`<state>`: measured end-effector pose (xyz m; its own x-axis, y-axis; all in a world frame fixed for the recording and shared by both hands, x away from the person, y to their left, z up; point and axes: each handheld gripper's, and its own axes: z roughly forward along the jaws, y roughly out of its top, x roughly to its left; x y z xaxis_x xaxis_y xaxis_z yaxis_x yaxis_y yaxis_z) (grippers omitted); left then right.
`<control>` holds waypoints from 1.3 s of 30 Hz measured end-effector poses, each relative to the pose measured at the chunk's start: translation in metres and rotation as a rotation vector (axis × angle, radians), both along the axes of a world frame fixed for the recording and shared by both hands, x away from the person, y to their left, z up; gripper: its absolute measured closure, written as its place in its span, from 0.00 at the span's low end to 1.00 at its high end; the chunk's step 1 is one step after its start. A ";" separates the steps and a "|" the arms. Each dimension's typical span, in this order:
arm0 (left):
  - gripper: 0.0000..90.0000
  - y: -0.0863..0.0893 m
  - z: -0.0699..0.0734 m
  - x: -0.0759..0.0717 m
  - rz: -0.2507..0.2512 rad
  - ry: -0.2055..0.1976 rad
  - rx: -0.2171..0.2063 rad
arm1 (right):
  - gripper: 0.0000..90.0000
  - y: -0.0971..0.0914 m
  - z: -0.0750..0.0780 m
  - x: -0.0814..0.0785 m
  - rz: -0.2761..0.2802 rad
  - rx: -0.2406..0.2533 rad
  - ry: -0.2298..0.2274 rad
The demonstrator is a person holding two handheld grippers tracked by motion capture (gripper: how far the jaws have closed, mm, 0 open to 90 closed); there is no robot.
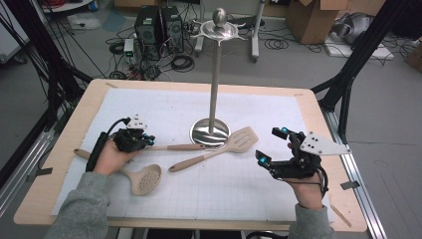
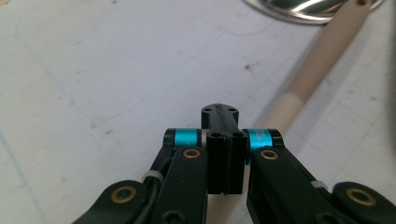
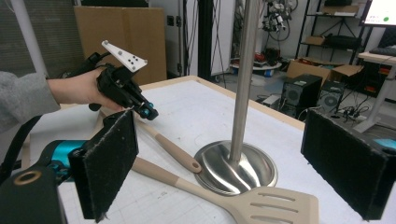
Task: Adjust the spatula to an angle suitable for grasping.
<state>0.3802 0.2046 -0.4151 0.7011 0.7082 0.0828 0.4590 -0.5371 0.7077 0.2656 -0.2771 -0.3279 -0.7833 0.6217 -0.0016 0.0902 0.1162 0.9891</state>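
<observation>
My left gripper (image 1: 148, 140) (image 2: 219, 112) is shut with nothing between its jaws. It hovers just above a beige utensil handle (image 1: 171, 147) (image 2: 322, 51) that runs toward the base (image 1: 210, 133) of a tall metal utensil stand; in the right gripper view the left gripper (image 3: 150, 112) is lifted off that handle (image 3: 173, 149). The handle's other end is hidden under the hand. A beige slotted spatula (image 1: 240, 140) (image 3: 275, 205) lies in front of the base. My right gripper (image 1: 270, 145) (image 3: 229, 158) stands open and empty right of the spatula, facing the stand (image 3: 236, 163).
A beige perforated skimmer (image 1: 144, 178) lies near the front left, its handle passing under the left hand. The stand's pole (image 1: 215, 74) rises to a hooked crown (image 1: 219, 30). A white gridded mat (image 1: 239, 194) covers the wooden table. Boxes, computers and cables lie on the floor beyond.
</observation>
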 end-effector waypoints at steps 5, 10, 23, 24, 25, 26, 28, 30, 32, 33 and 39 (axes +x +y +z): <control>0.99 0.016 -0.008 0.004 0.052 0.033 0.053 | 0.11 0.000 0.000 0.000 0.001 0.002 0.003; 1.00 0.021 -0.012 0.002 0.058 0.054 0.054 | 0.11 -0.001 0.000 0.000 -0.002 0.003 0.003; 0.99 0.022 -0.012 -0.004 0.055 0.082 0.043 | 0.11 0.000 0.000 0.000 -0.001 -0.002 -0.001; 0.99 0.023 -0.011 -0.004 0.052 0.085 0.045 | 0.11 0.000 0.000 0.000 -0.001 -0.002 -0.001; 1.00 0.023 -0.012 -0.004 0.053 0.086 0.042 | 0.11 0.000 0.000 0.000 -0.001 0.002 0.001; 1.00 0.023 -0.012 -0.005 0.055 0.086 0.041 | 0.11 0.000 0.000 0.000 -0.001 0.002 0.001; 0.99 0.022 -0.011 -0.005 0.052 0.080 0.049 | 0.11 -0.001 0.000 0.000 -0.003 0.002 0.002; 0.99 0.021 -0.010 -0.006 0.042 0.057 0.054 | 0.11 0.000 -0.001 0.001 -0.004 -0.001 -0.003; 0.99 0.020 -0.009 -0.006 0.037 0.046 0.039 | 0.11 0.000 -0.001 0.000 -0.003 -0.001 0.003; 0.99 0.018 -0.006 -0.007 0.021 0.033 0.016 | 0.11 0.000 -0.001 0.000 -0.003 -0.001 0.003; 0.99 -0.001 0.001 -0.012 -0.099 0.037 -0.030 | 0.11 0.000 -0.001 0.000 0.000 -0.001 0.003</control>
<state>0.3678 0.2039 -0.4143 0.7700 0.6371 0.0355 0.4307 -0.5600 0.7077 0.2658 -0.2767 -0.3286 -0.7830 0.6221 -0.0004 0.0930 0.1176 0.9887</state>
